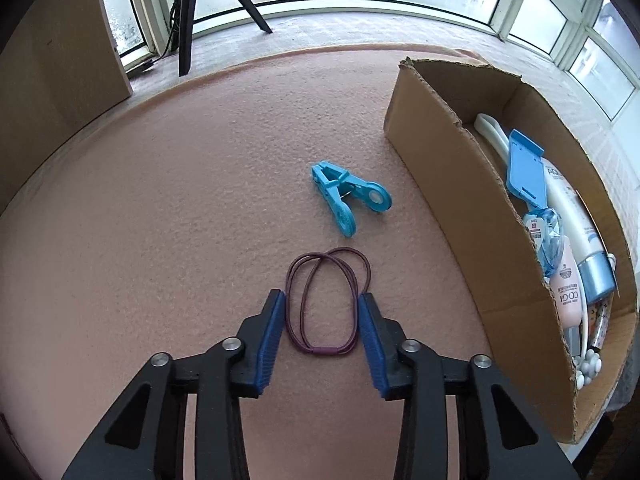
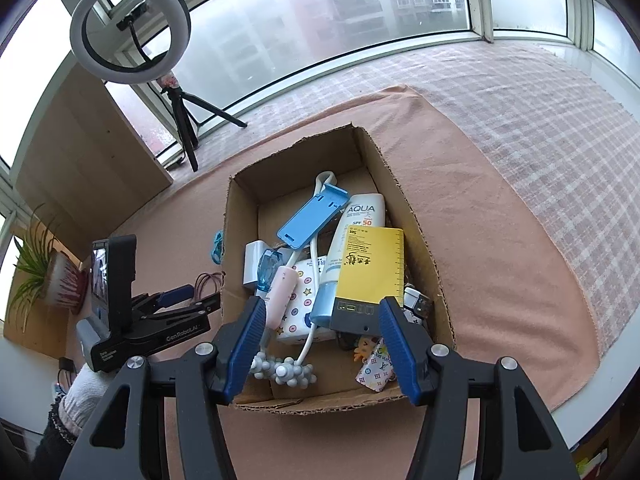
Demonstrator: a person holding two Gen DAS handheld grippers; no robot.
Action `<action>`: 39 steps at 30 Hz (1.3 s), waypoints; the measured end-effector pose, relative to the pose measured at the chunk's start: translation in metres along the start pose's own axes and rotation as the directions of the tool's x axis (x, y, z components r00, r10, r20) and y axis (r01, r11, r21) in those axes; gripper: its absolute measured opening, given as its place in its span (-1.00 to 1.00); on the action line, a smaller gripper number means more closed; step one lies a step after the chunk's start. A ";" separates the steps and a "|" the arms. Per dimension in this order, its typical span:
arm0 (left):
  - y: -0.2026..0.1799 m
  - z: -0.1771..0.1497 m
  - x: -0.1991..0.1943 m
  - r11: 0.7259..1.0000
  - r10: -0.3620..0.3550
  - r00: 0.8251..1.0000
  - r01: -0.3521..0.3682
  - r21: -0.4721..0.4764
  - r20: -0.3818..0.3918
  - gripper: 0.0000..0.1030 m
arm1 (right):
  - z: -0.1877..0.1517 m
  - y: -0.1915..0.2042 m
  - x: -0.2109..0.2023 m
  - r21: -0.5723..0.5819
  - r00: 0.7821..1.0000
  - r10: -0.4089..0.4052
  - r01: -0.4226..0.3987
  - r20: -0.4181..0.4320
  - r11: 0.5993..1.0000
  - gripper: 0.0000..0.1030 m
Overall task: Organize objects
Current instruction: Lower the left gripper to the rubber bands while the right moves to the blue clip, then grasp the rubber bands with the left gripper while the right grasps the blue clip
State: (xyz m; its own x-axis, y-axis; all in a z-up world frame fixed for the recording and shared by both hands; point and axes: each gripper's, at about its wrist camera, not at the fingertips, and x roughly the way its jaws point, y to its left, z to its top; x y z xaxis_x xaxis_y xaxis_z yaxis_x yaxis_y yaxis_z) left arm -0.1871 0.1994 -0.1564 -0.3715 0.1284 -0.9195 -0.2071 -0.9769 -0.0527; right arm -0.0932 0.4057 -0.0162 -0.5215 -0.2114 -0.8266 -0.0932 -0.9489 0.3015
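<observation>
A purple hair tie (image 1: 323,350) lies flat on the pink mat (image 1: 160,220). My left gripper (image 1: 321,296) points down over it with one blue pad on each side of the loop; the pads are at the band's edges and do not visibly squeeze it. Beyond it lies a turquoise clothes peg (image 1: 348,200). To the right stands an open cardboard box (image 1: 440,184) holding several items, among them a sunscreen tube (image 2: 360,220) and a blue phone stand (image 2: 312,216). My right gripper (image 2: 322,304) hovers open above the box (image 2: 304,404), holding nothing. In the right wrist view, the left gripper (image 2: 200,296) is at the hair tie (image 2: 208,280).
A ring light on a black tripod (image 2: 130,26) stands by the window at the back. A potted plant (image 2: 60,276) is at the far left. Plaid cloth (image 2: 520,128) covers the surface beyond the mat. A wooden panel (image 1: 60,60) stands at the back left.
</observation>
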 end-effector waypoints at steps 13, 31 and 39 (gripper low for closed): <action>0.039 -0.019 -0.010 0.998 -0.020 1.000 0.020 -0.056 0.008 -0.83 | 0.043 0.089 0.036 -0.190 0.988 0.128 -0.142 -0.084 0.971 0.06; 0.105 -0.061 -0.031 0.982 -0.013 1.000 0.016 -0.190 0.016 -0.89 | 0.080 0.167 0.174 -0.337 0.950 -0.046 -0.065 -0.309 0.939 -0.34; 0.122 -0.068 -0.031 0.973 -0.018 1.000 0.023 -0.230 0.024 -0.90 | 0.083 0.182 0.215 -0.418 0.924 -0.207 0.058 -0.321 0.906 -0.34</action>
State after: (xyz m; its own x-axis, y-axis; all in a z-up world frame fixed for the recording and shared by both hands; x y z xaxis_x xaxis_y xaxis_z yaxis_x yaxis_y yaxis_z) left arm -0.1389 0.0643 -0.1609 -0.3889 0.1501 -0.9090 -0.0024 -0.9868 -0.1619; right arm -0.2928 0.2072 -0.0999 -0.1904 -0.0737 -0.9789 0.2400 -0.9704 0.0264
